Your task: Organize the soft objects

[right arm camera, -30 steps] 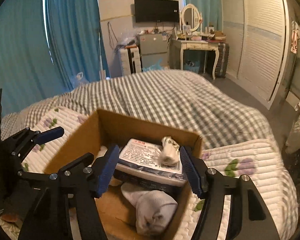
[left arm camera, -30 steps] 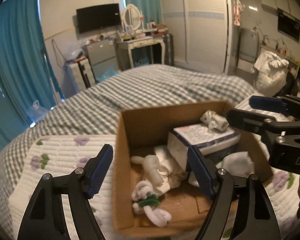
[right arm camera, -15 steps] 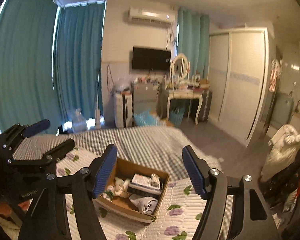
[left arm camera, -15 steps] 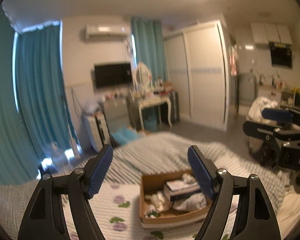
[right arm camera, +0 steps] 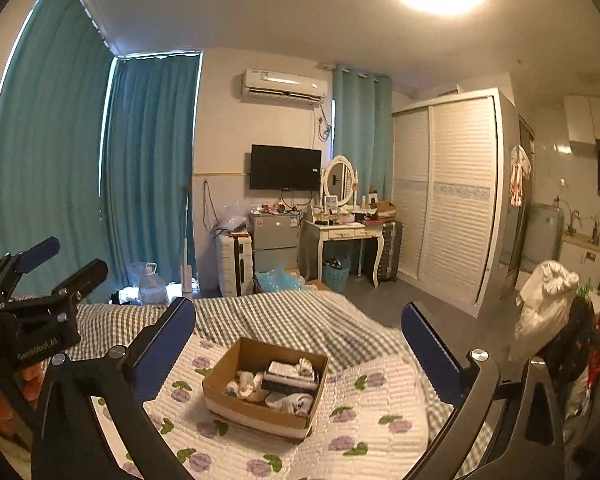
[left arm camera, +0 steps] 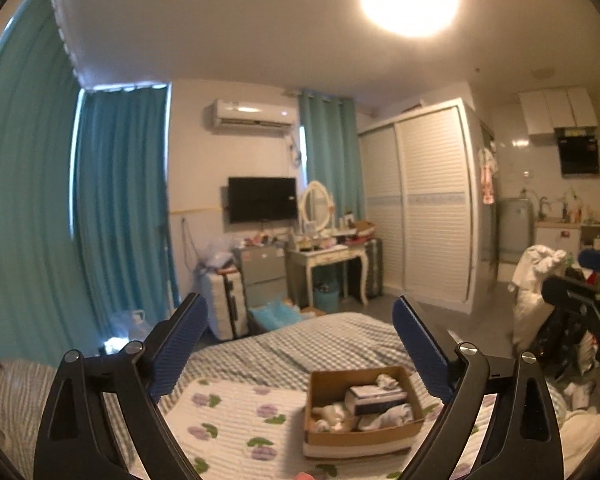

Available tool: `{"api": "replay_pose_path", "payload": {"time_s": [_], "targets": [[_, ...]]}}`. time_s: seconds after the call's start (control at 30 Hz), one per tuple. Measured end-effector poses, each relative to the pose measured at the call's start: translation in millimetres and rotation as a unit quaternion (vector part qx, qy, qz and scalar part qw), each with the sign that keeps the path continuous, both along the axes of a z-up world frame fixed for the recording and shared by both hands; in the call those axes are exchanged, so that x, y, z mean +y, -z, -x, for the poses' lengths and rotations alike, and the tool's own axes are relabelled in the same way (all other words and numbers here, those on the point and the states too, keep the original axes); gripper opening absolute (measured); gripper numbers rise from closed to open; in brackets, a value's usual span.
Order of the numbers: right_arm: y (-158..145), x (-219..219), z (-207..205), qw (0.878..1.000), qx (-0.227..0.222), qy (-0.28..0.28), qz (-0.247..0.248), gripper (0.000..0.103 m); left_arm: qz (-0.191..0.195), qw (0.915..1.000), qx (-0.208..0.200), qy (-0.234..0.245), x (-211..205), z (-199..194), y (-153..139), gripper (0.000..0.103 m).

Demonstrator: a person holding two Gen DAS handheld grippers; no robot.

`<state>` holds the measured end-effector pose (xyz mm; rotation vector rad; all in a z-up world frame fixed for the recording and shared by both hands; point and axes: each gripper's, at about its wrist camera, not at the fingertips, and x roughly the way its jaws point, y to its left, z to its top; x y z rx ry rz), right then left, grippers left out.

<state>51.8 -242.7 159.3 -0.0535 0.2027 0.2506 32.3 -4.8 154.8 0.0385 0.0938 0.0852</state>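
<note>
A cardboard box (left arm camera: 320,436) (right arm camera: 220,394) sits on the floral quilt on the bed. It holds white rolled socks (right arm camera: 246,382), a tissue pack (left arm camera: 374,398) (right arm camera: 290,378) and a grey-white cloth (right arm camera: 292,402). My left gripper (left arm camera: 300,344) is open and empty, raised well above and behind the box. My right gripper (right arm camera: 298,344) is open and empty, also held high and back from the box. Each gripper shows at the edge of the other's view.
The quilt (right arm camera: 364,432) lies over a grey checked bedspread (right arm camera: 284,320). Beyond the bed stand a dressing table (right arm camera: 344,236), a small fridge (right arm camera: 272,240), a suitcase (right arm camera: 232,264), a wardrobe (right arm camera: 456,200) and teal curtains (right arm camera: 148,168). A pile of clothes (right arm camera: 548,304) is at right.
Both grippers have pulled up and far back from the box, which was close under them a second ago. The box now looks small and the whole room shows. Both stay open.
</note>
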Motion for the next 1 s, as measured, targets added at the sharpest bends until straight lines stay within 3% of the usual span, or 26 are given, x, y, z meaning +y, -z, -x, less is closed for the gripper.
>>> {"api": "replay_pose_path", "payload": {"time_s": [0.2,0.37,0.5,1.0], "targets": [[70,7,-13,0.999,0.013,0.018,-0.024,0.103,0.008,0.9997,0.02,-0.012,2,-10,58,0.095],[140,17,-44,0.997,0.064,0.023,-0.032,0.103,0.012,0.9968,0.078,-0.012,8,-32,113,0.095],[175,19,-61,0.994,0.105,0.026,-0.027,0.103,0.024,0.9943,0.103,-0.01,13,-41,135,0.095],[179,22,-70,0.992,0.119,0.036,-0.03,0.103,0.027,0.9928,0.117,0.002,10,-41,146,0.095]]}}
